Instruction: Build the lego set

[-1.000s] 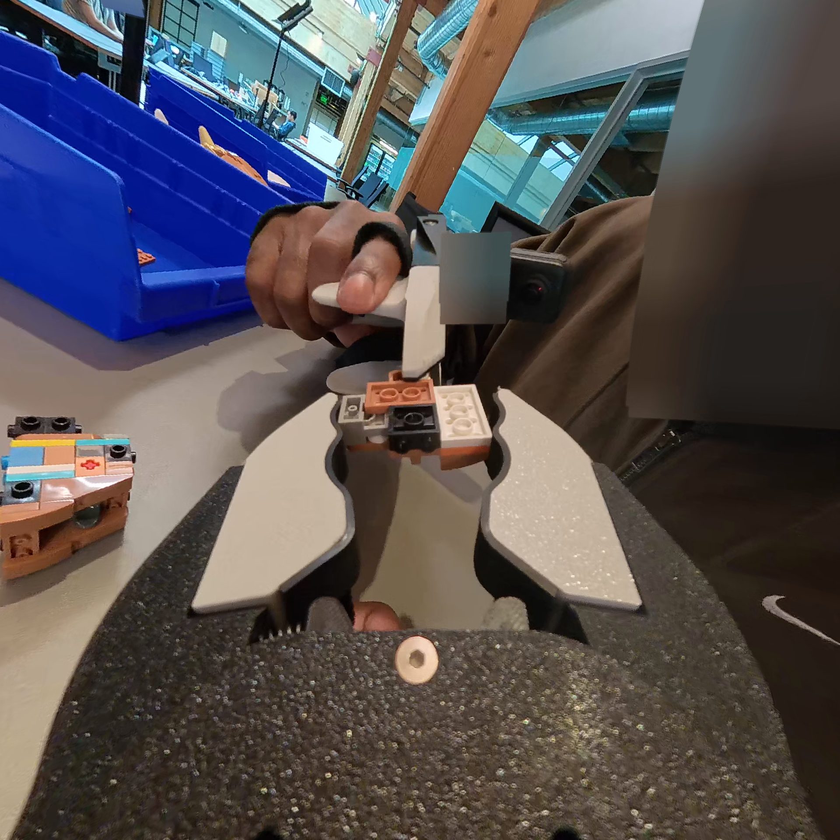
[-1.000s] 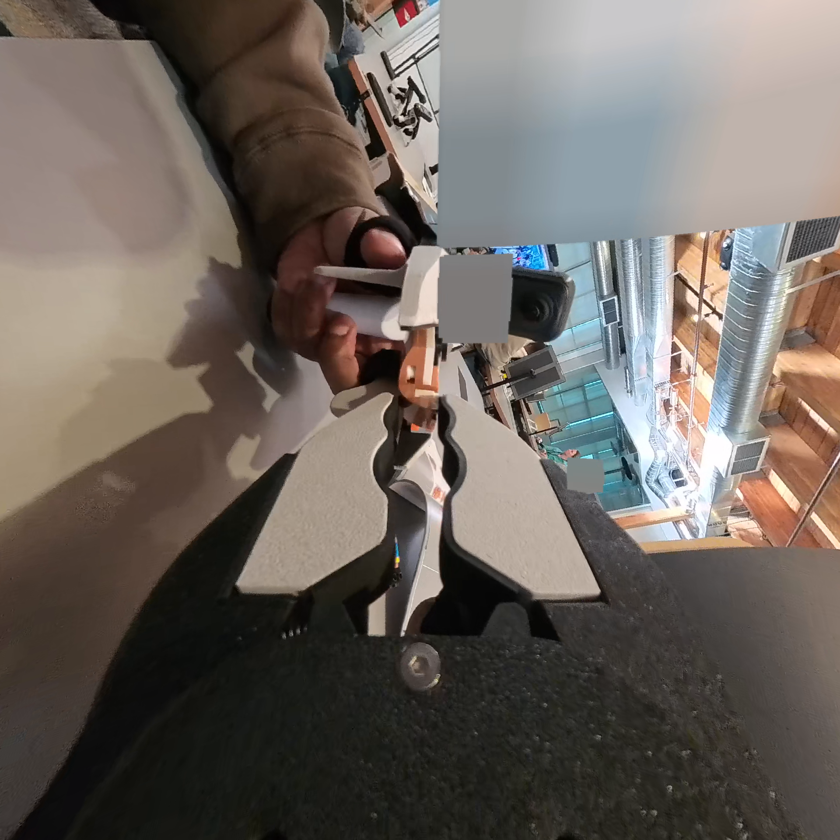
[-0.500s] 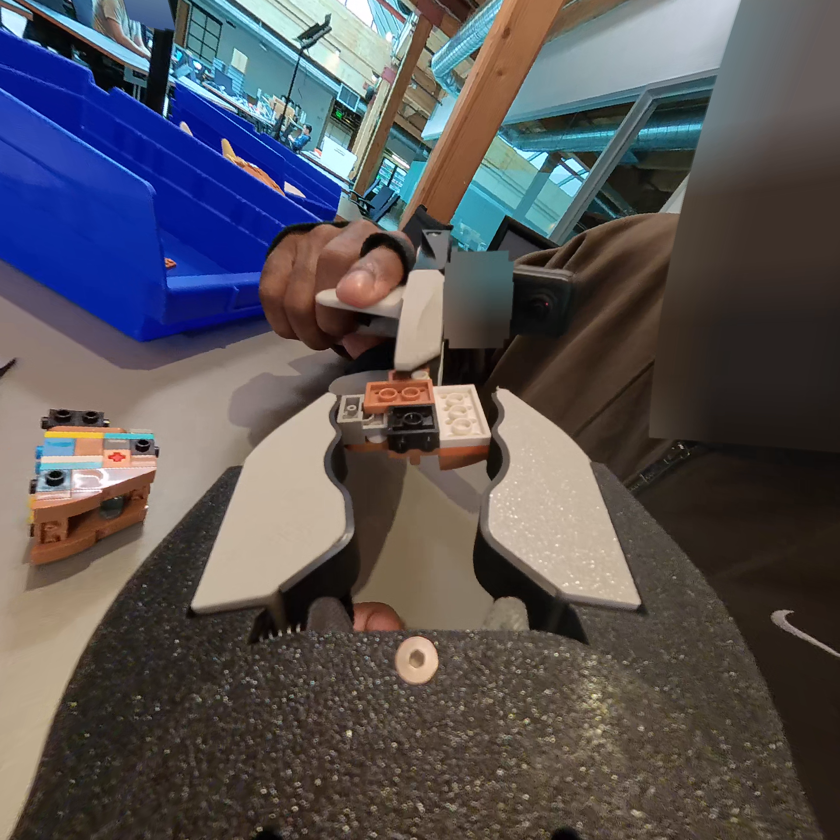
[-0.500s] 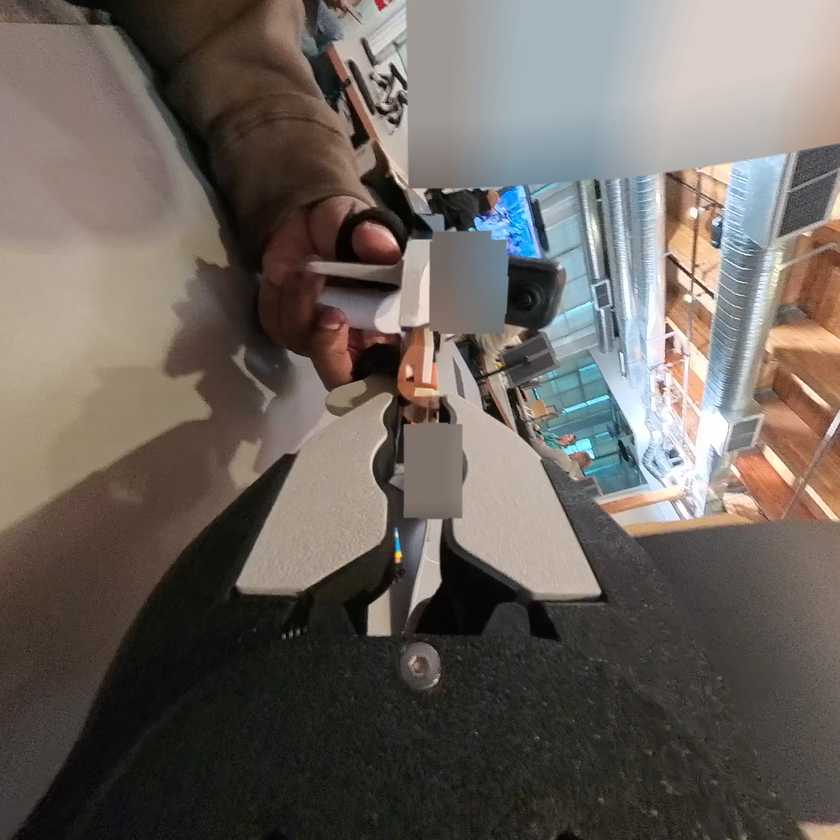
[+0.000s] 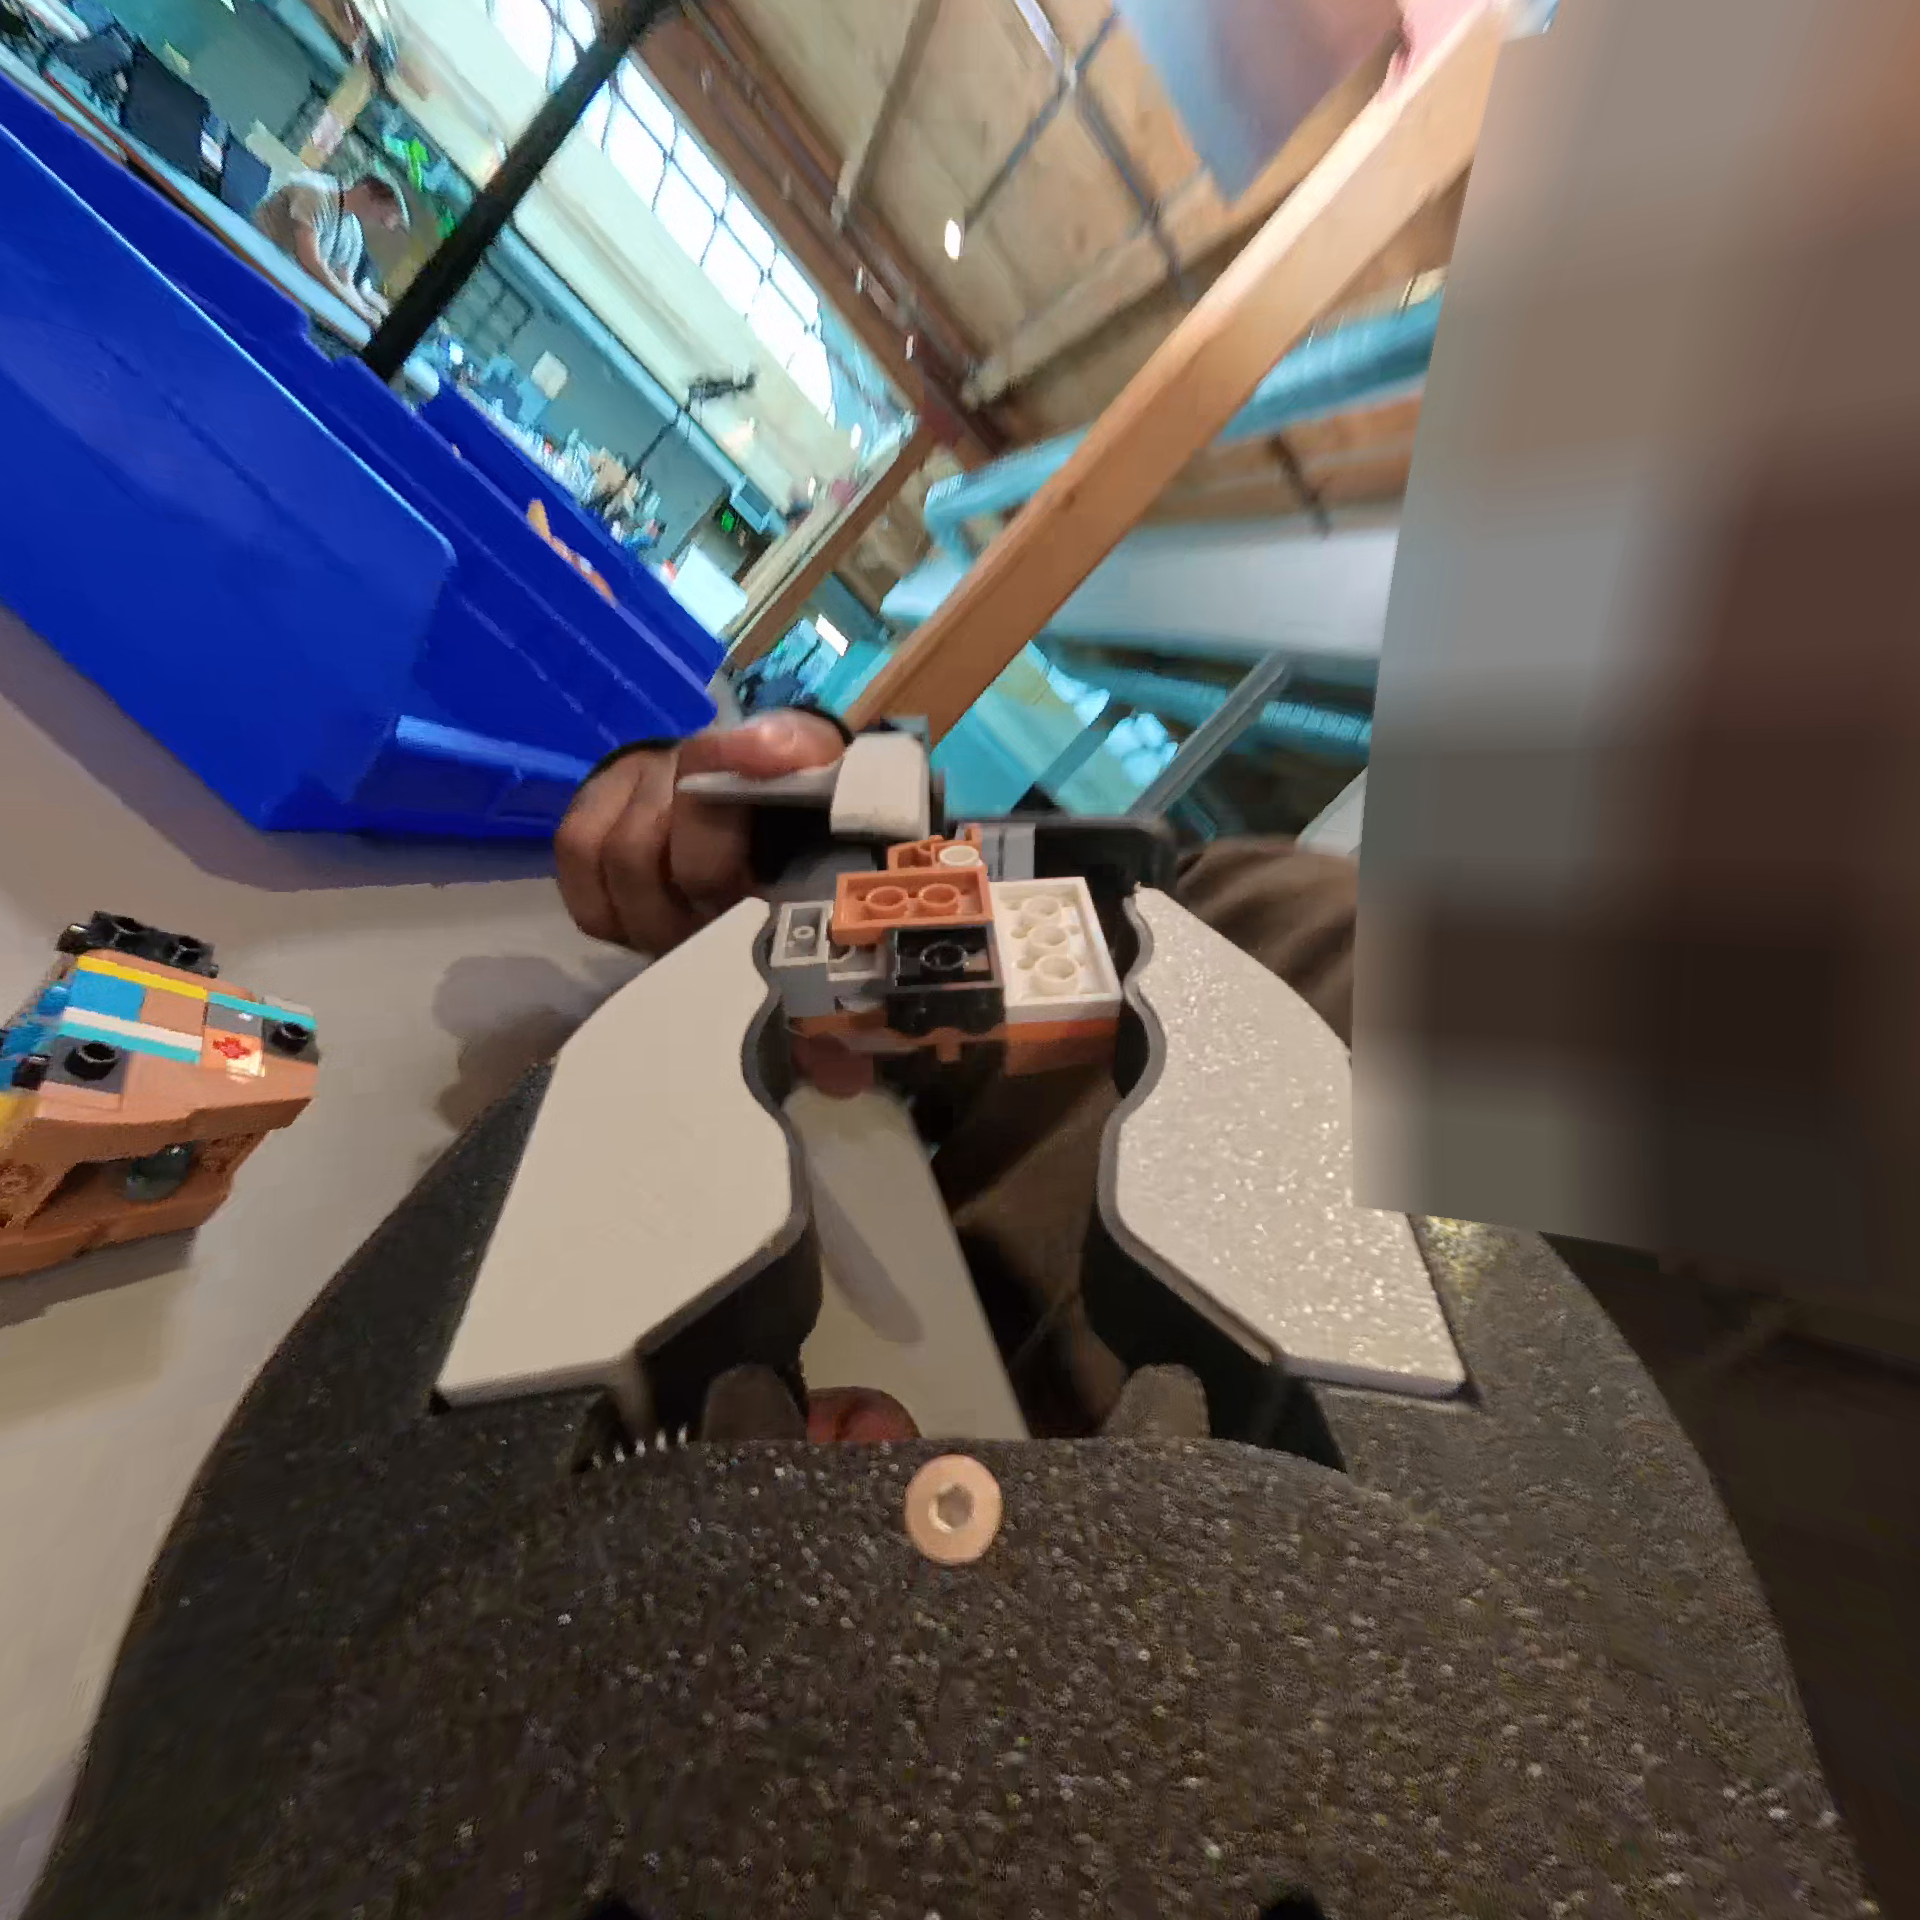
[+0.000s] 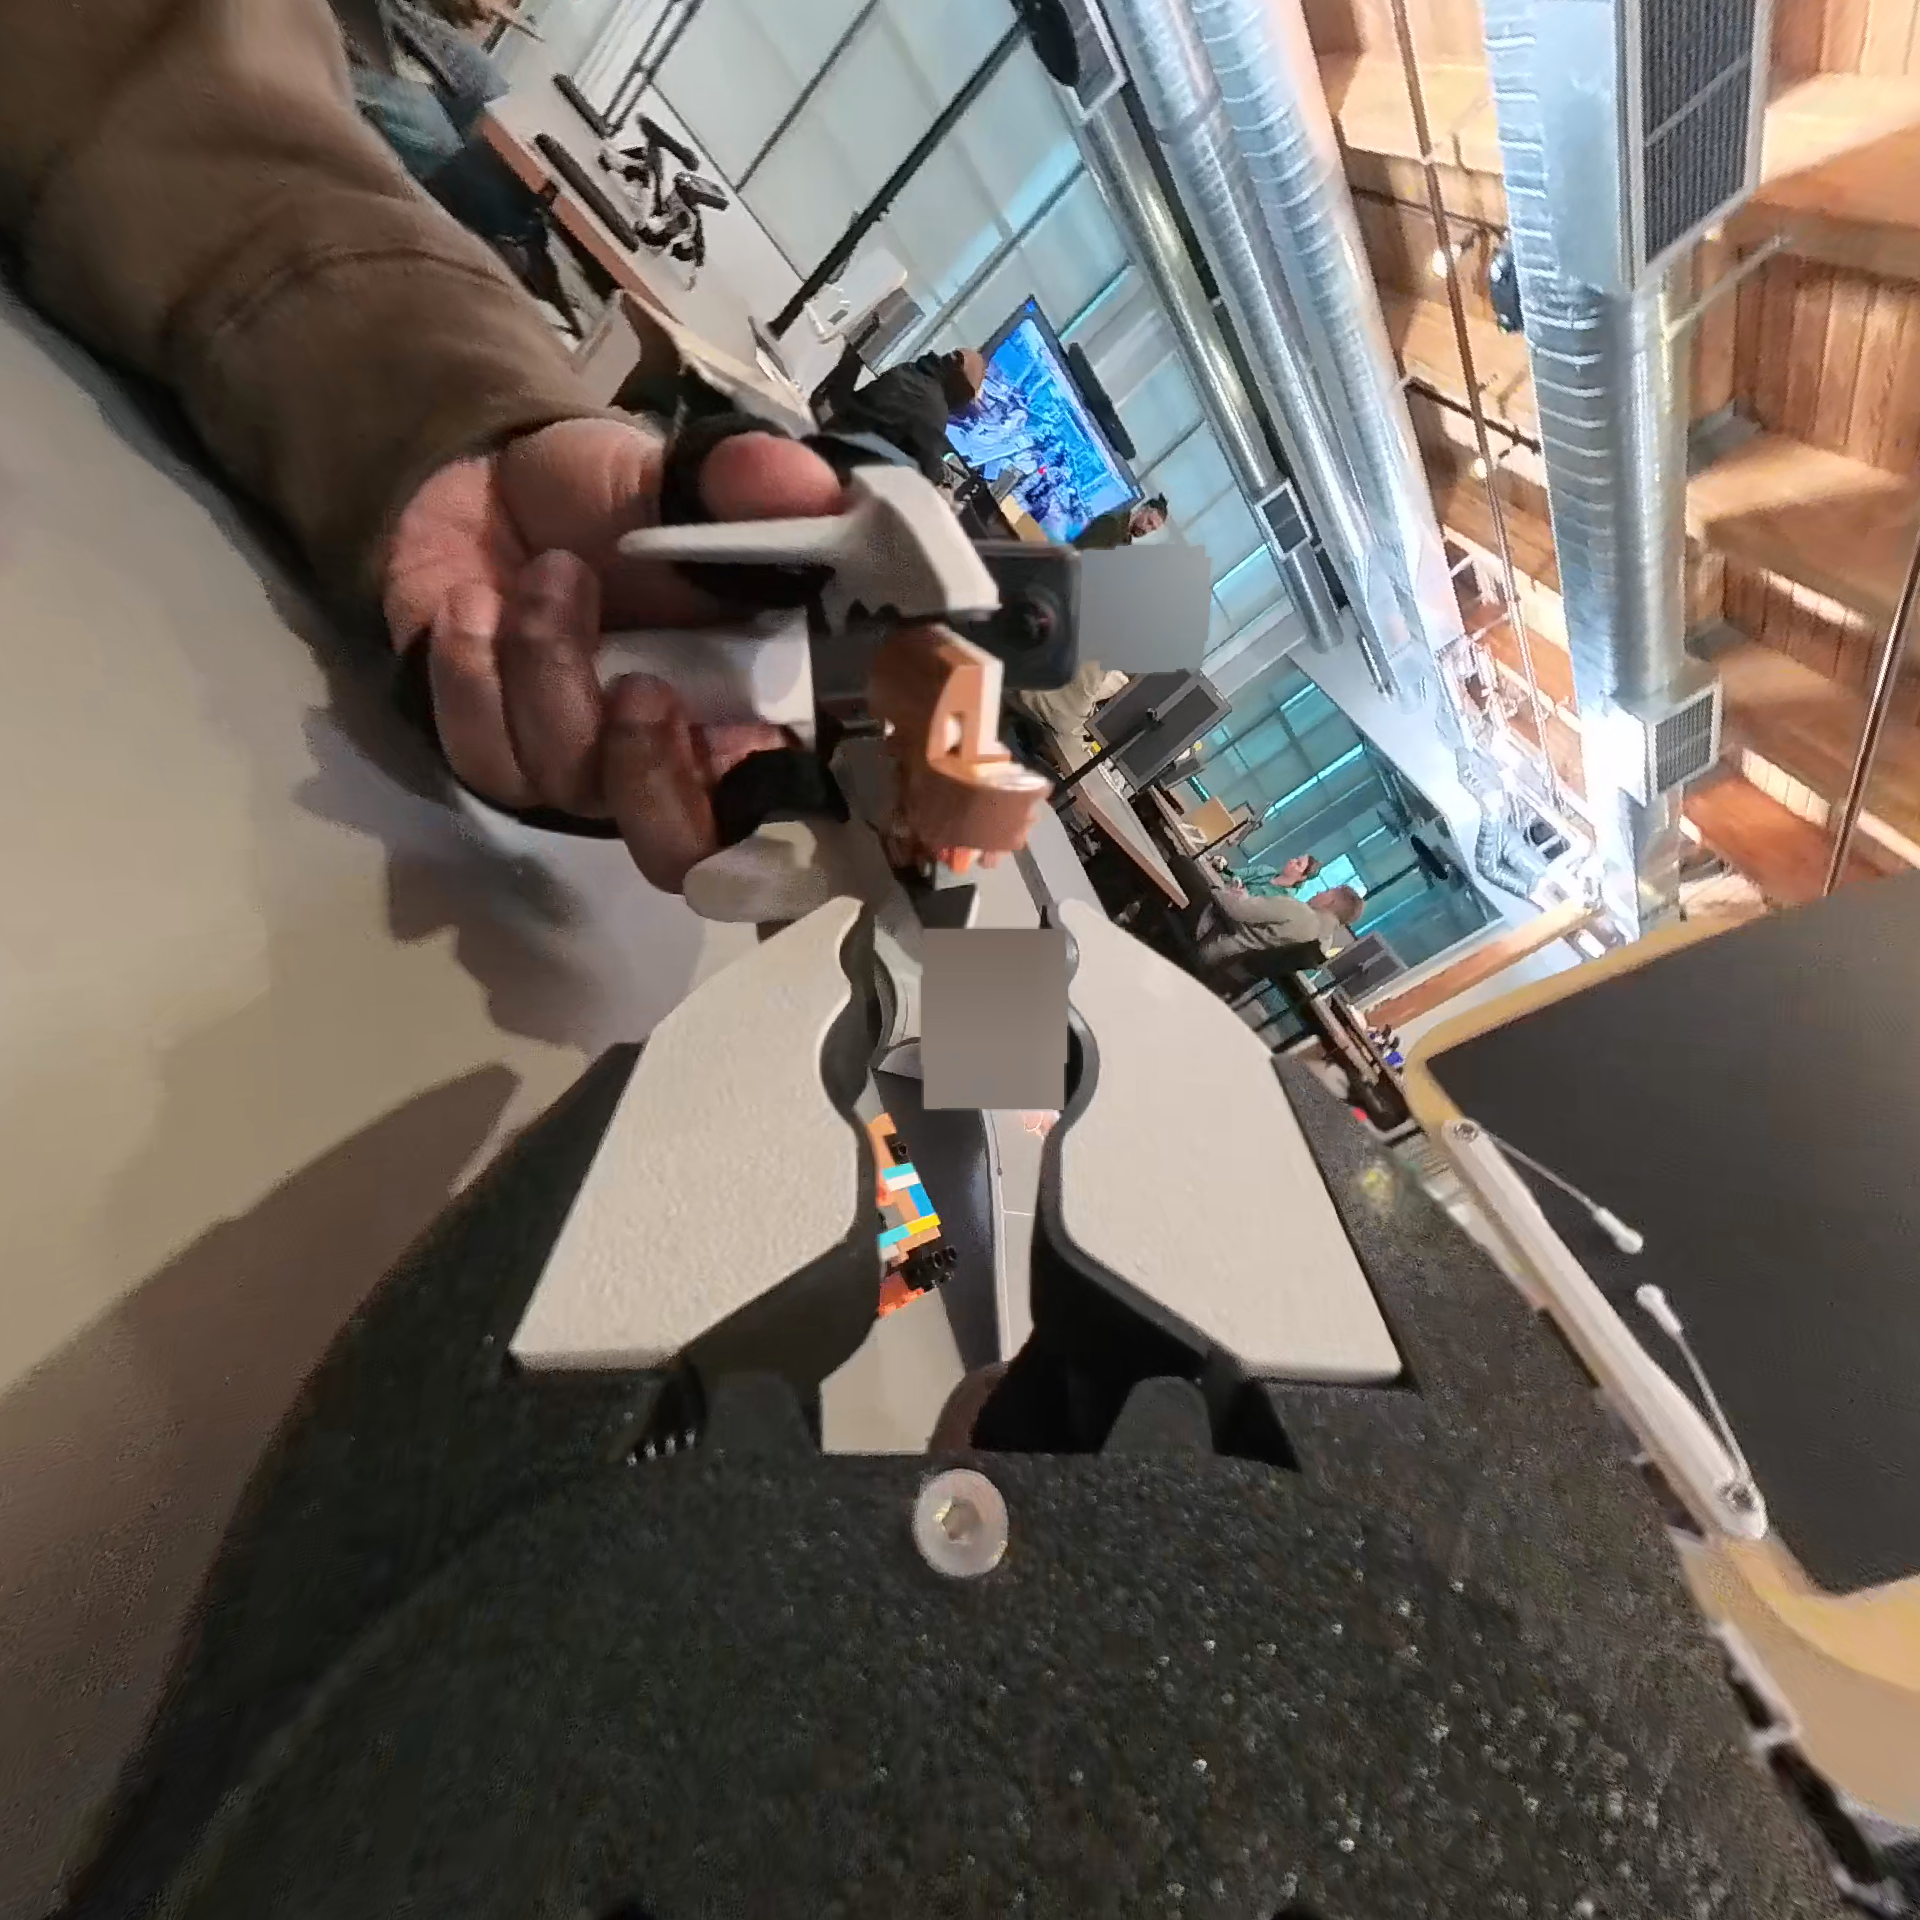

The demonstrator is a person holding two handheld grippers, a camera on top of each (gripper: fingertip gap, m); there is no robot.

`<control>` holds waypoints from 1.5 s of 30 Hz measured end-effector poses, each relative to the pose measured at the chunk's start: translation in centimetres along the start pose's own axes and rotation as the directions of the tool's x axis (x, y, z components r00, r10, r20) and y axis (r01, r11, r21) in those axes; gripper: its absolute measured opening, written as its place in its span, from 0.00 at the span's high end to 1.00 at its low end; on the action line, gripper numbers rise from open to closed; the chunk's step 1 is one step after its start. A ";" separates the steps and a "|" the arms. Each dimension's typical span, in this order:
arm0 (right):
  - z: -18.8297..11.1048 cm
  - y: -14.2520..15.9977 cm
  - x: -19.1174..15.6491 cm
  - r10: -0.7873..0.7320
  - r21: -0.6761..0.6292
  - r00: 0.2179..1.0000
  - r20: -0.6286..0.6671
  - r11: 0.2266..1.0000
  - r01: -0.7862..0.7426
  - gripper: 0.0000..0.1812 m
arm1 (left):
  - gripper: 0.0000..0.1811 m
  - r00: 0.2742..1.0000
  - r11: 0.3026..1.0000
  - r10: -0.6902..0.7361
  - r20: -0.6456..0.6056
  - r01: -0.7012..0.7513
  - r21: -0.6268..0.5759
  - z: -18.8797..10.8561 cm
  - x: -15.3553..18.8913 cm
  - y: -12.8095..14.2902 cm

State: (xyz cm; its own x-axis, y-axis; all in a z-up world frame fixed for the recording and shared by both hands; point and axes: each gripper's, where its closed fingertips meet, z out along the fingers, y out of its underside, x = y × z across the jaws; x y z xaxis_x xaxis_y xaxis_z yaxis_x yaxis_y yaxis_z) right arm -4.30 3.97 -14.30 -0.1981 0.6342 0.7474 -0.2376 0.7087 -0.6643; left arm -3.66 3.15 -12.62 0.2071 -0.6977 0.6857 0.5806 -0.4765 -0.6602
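My left gripper point(image 5: 948, 935) is shut on a small lego assembly point(image 5: 940, 961) of grey, orange, black and white bricks, held in the air. An orange plate point(image 5: 909, 899) sits on top of it, and an orange piece with a pale stud point(image 5: 940, 854) is behind that. The assembly also shows in the right wrist view point(image 6: 951, 748), just beyond my right gripper point(image 6: 961, 925). The right gripper's jaws stand apart and I see no brick between them, though a mosaic patch covers part of the gap. The right gripper and its hand point(image 5: 644, 852) face the left one closely.
A partly built brown, blue and black model point(image 5: 145, 1070) lies on the grey table point(image 5: 312, 1299) to the left; it also shows in the right wrist view point(image 6: 906, 1216). Blue bins point(image 5: 208, 582) stand behind it. A brown sleeve point(image 6: 260, 260) and a dark board point(image 6: 1714, 1143) flank the right view. The tips of both grippers are at nearly the same place.
The right gripper's jaws have parted and it no longer pinches the orange piece, which stays on the assembly. Both grippers have tilted. The left gripper still holds the assembly.
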 end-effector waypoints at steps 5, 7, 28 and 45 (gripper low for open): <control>0.3 0.2 0.2 0.102 -0.010 0.994 -0.028 0.995 -0.102 0.85 | 0.67 0.988 0.957 -0.130 -0.086 0.148 0.249 -1.1 0.3 -3.3; 0.5 0.4 0.2 0.118 -0.013 0.992 -0.037 0.993 -0.118 0.85 | 0.67 0.984 0.919 -0.140 -0.113 0.171 0.354 -1.9 0.3 -4.6; 0.9 1.9 -1.1 0.178 -0.026 0.984 0.004 0.984 -0.177 0.87 | 0.67 0.996 0.785 -0.075 -0.045 0.087 0.613 -5.5 -0.9 -7.5; 0.8 1.9 -1.0 0.165 -0.023 0.986 -0.006 0.986 -0.165 0.87 | 0.67 0.770 0.750 0.477 0.424 -0.608 0.260 -3.5 0.6 -6.3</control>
State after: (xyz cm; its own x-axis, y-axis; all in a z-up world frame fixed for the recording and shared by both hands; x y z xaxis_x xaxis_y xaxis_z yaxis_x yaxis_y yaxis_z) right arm -5.28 4.47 -16.29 -0.2293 0.7439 0.6277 -0.1796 0.6015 -0.7784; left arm -9.93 3.87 -9.08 0.7701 -0.5376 0.3434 0.5148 0.2058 -0.8323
